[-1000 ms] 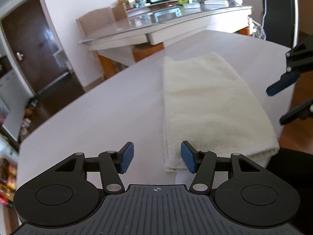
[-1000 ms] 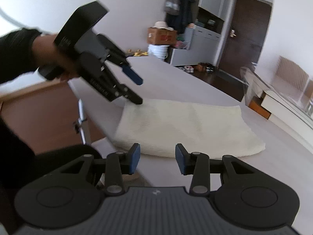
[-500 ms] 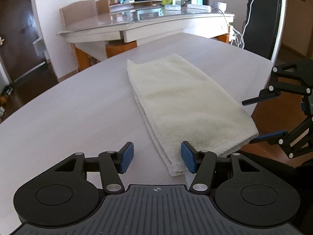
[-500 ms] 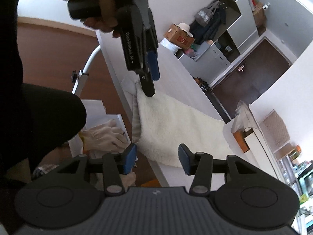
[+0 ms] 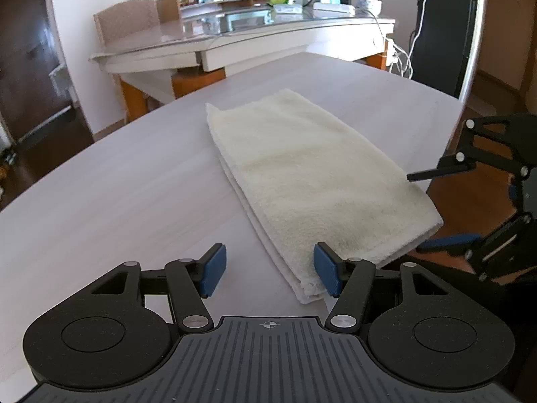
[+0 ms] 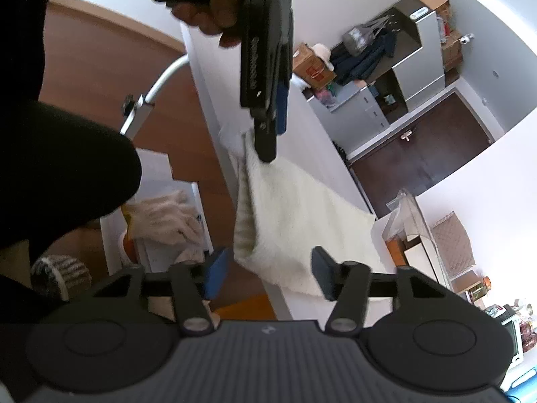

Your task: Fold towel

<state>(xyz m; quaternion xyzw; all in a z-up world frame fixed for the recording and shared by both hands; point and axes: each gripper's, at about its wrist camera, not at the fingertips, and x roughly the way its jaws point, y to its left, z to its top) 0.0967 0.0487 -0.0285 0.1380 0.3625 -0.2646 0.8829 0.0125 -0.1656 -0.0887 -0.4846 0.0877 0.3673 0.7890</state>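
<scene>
Left wrist view: folded towel point(image 5: 312, 181) on pale table point(image 5: 117, 201); left gripper point(image 5: 268, 270) jaws apart — towel's near corner between them, ungripped. Behind towel, glass-topped table point(image 5: 235, 40).

Right wrist view: right gripper point(image 6: 268, 272) closing around the towel's point(image 6: 302, 221) overhanging corner — unpinched. Door point(image 6: 419, 154) beyond.

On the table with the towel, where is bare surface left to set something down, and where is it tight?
The table is bare left of the towel, out to its rounded edge, and beyond the towel's far end. It is tight at the near edge: the left gripper and right gripper crowd the towel's near corners, and the towel's right side overhangs there.
</scene>
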